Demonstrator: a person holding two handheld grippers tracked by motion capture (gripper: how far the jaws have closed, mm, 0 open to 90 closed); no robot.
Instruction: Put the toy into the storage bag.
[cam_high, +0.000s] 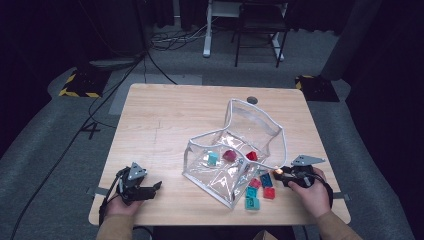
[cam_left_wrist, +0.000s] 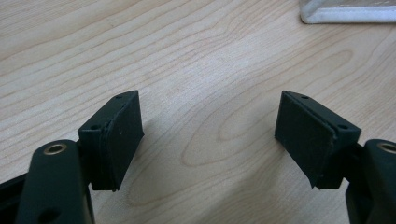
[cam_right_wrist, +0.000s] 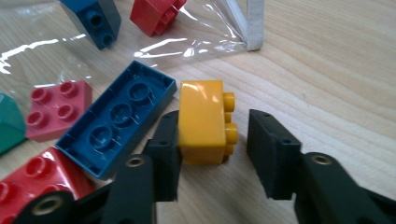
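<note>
The yellow brick lies on its side on the table, just to the right of the clear plastic bag, at the near right part of the table. In the high view we see it as a small bright spot at the tip of the right tongs.

In the right gripper view we see the right tongs straddling the brick. One pad touches the brick's smooth side, while the other pad stands a little apart from the studs, so the grip is not yet made. The brick rests on the wood and is not lifted.

Just beside the brick a blue brick lies upside down, its hollow underside up, touching or nearly touching the yellow one. Near it we see a pink brick, a red brick, and part of a teal brick. Another dark blue brick and a red brick lie under or behind the bag's clear film.

The left tongs sit at the near left of the table, well apart from the bag. In the left gripper view we see them gaping wide over bare wood, with nothing between the pads.
</note>
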